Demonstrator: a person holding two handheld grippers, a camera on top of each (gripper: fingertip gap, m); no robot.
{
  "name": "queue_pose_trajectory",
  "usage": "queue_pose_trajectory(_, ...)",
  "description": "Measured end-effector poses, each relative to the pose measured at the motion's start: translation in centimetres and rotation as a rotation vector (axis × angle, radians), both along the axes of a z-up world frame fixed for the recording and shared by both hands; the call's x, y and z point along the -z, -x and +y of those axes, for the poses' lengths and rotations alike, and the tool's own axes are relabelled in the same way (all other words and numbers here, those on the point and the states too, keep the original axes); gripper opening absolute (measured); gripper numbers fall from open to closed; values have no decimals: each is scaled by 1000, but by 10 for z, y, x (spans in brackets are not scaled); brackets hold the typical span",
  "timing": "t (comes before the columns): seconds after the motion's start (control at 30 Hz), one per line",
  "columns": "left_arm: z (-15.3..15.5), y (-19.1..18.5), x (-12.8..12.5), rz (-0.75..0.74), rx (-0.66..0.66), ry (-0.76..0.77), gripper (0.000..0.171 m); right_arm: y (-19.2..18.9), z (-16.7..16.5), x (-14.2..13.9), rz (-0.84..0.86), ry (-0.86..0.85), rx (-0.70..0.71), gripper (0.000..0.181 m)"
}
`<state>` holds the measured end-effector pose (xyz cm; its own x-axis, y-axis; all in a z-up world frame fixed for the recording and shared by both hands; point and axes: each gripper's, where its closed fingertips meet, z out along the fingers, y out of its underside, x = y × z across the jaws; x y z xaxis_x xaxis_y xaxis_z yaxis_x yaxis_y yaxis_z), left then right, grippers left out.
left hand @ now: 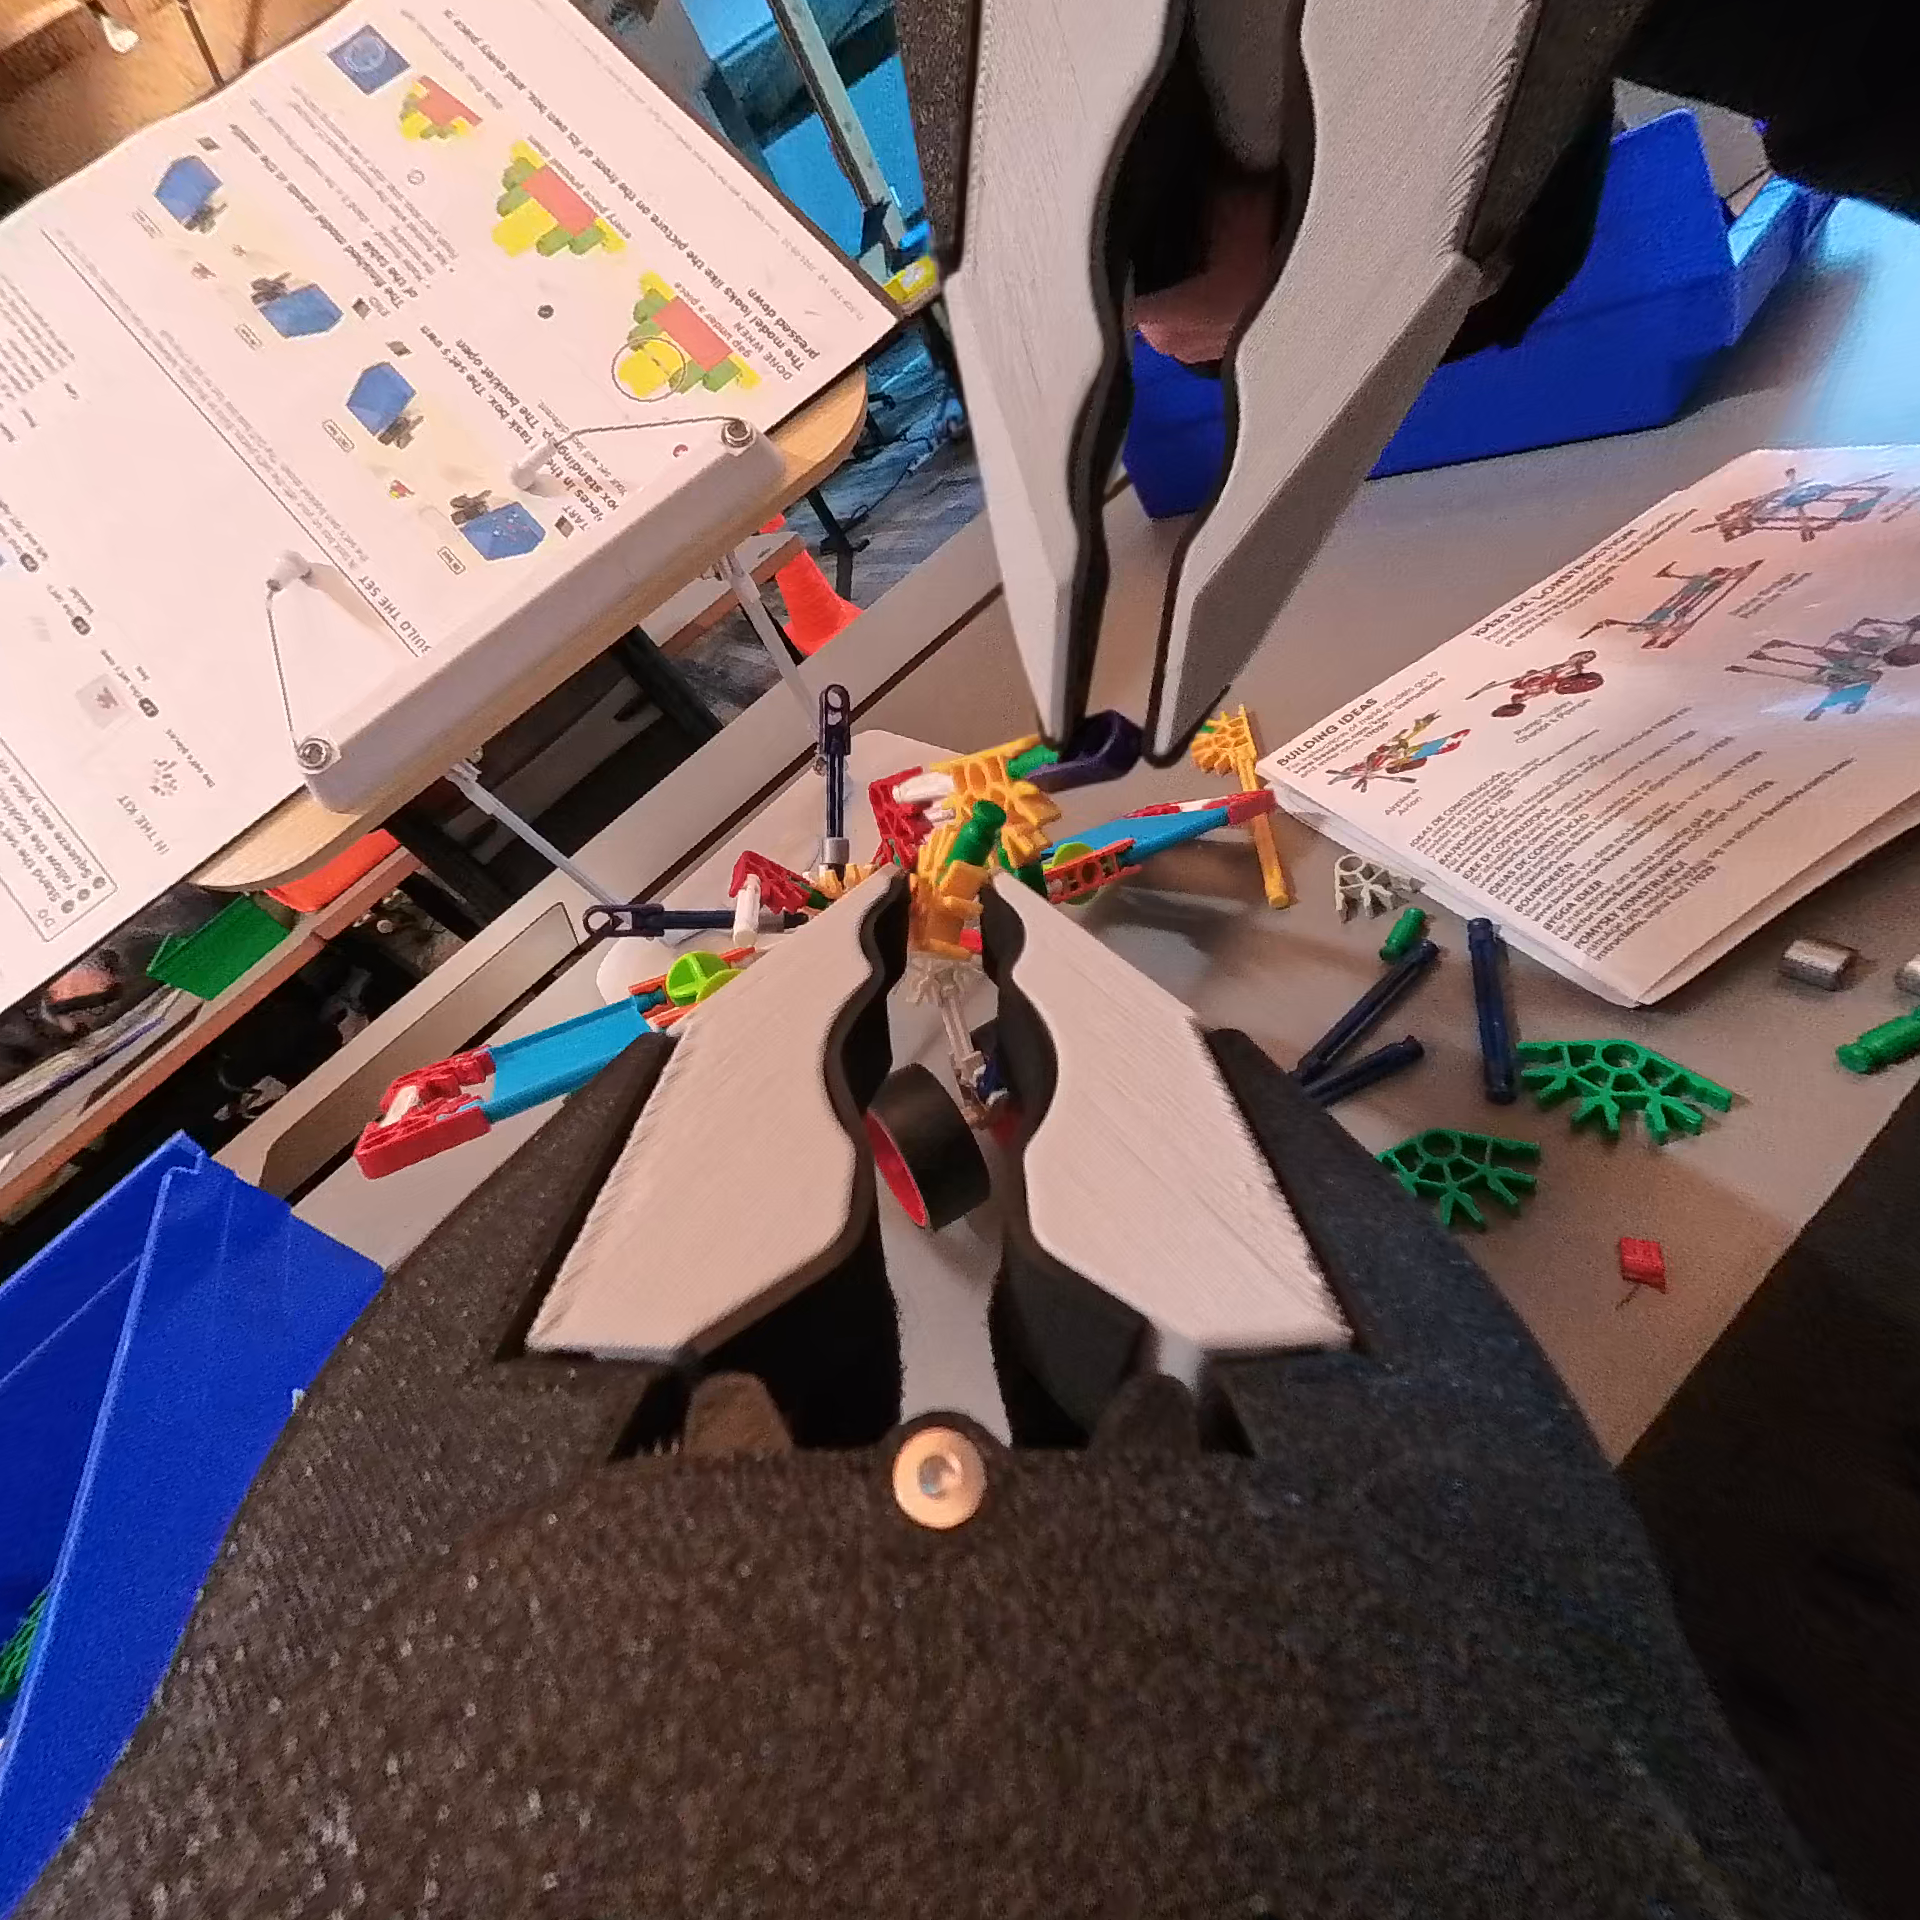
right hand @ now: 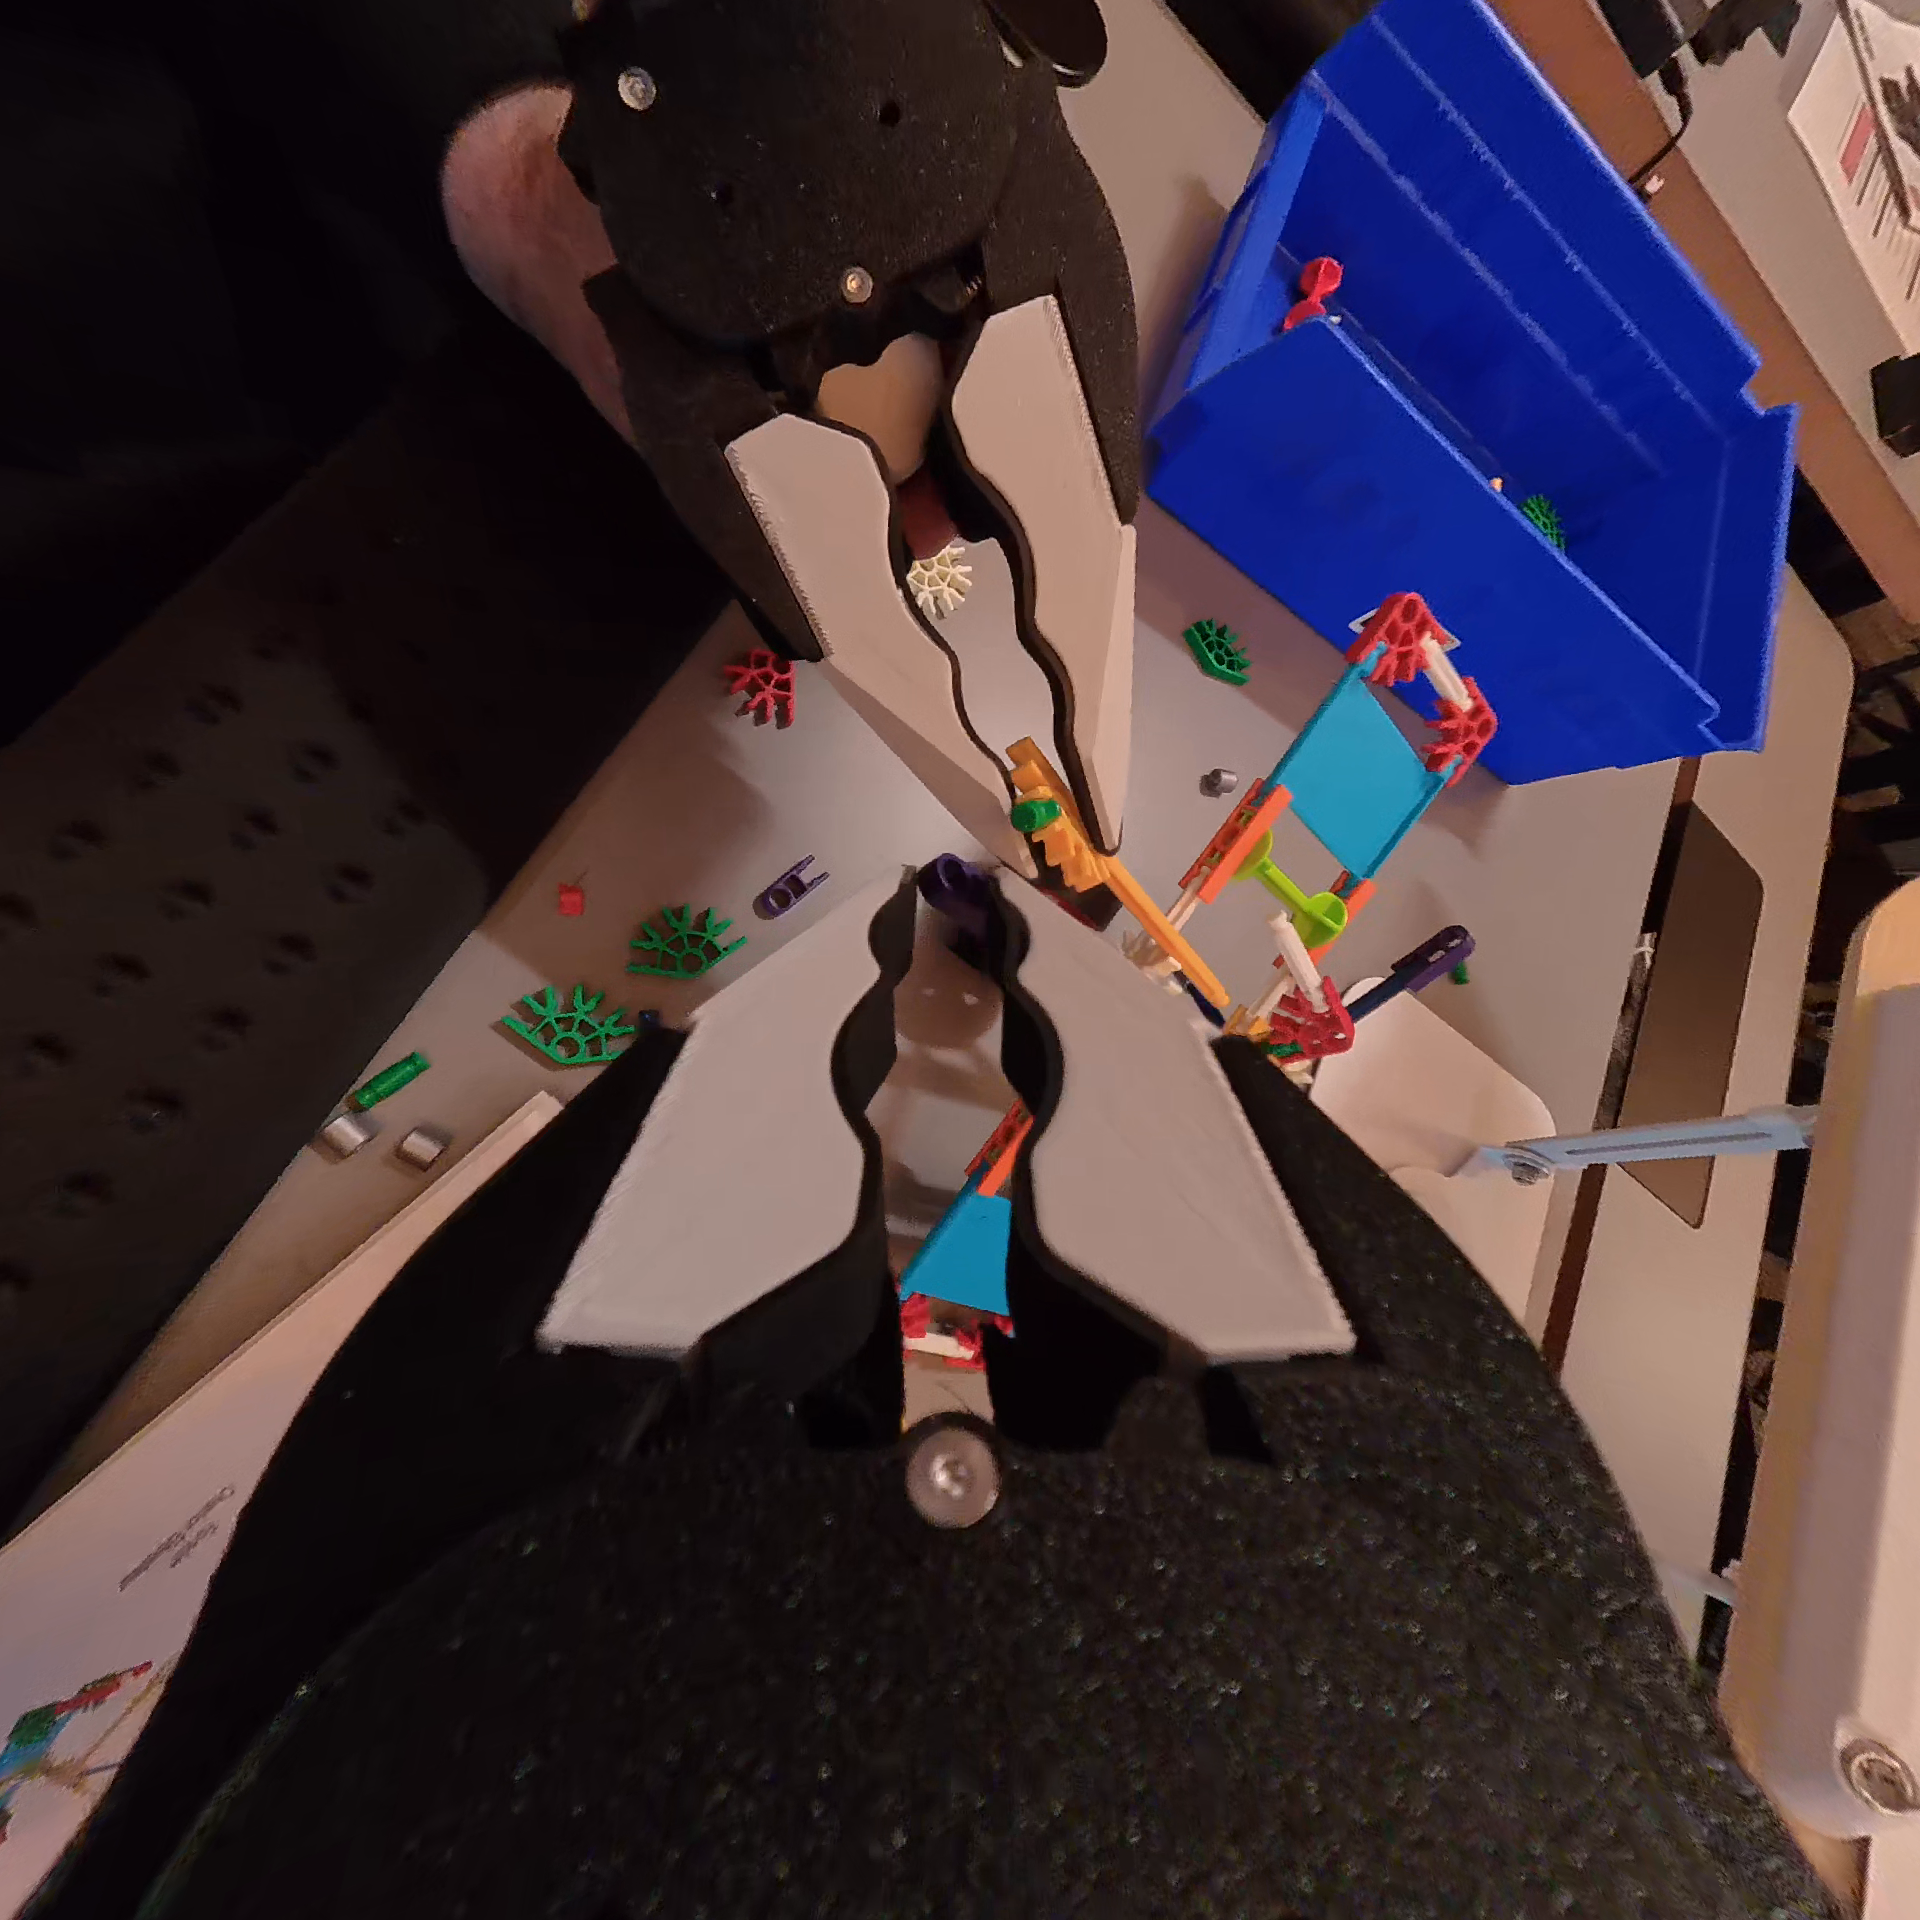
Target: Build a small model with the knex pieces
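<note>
Both pairs of jaws are pinched onto parts. The left gripper (left hand: 940, 894) clamps the yellow connector core of the toy model (left hand: 966, 831), a plane-like build of rods and connectors with blue panels and a black wheel (left hand: 928, 1143), held just above the grey table (left hand: 1558, 1299). The right gripper (right hand: 951, 883) squeezes a small purple connector (right hand: 948, 881) against the model's far side, its fingers reaching in opposite the left pair. A blue bin (right hand: 1455, 499) at the table's far right holds a green connector (right hand: 1545, 520). Loose green connectors (left hand: 1616, 1081) and dark blue rods (left hand: 1486, 1008) lie beside a booklet (left hand: 1621, 727).
</note>
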<state>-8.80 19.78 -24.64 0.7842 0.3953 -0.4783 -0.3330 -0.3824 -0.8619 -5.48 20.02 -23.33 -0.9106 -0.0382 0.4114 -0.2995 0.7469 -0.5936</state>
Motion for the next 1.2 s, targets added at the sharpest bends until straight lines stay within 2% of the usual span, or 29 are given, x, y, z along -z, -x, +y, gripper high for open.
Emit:
queue_pose_trajectory(0.3, 1, 0, 0, -10, 10, -5, 12, -6, -6, 3, -44, -11, -24, 10)
queue_pose_trajectory(0.67, 0, -1, 1, -4, 9, 2, 11, -16, -15, 7, -176, -86, -44, 9)
queue_pose_trajectory(0.8, -2, -3, 1, 19, 13, 20, 10, -27, -19, 21, -244, -132, -87, 9)
queue_pose_trajectory(1.03, 0, -6, 3, 36, 30, 38, 10, -30, -18, 16, -271, -107, -85, 9)
queue_pose_trajectory(1.2, -2, -1, 4, 9, 18, 32, 10, -24, -16, 1, -183, -82, -42, 26)
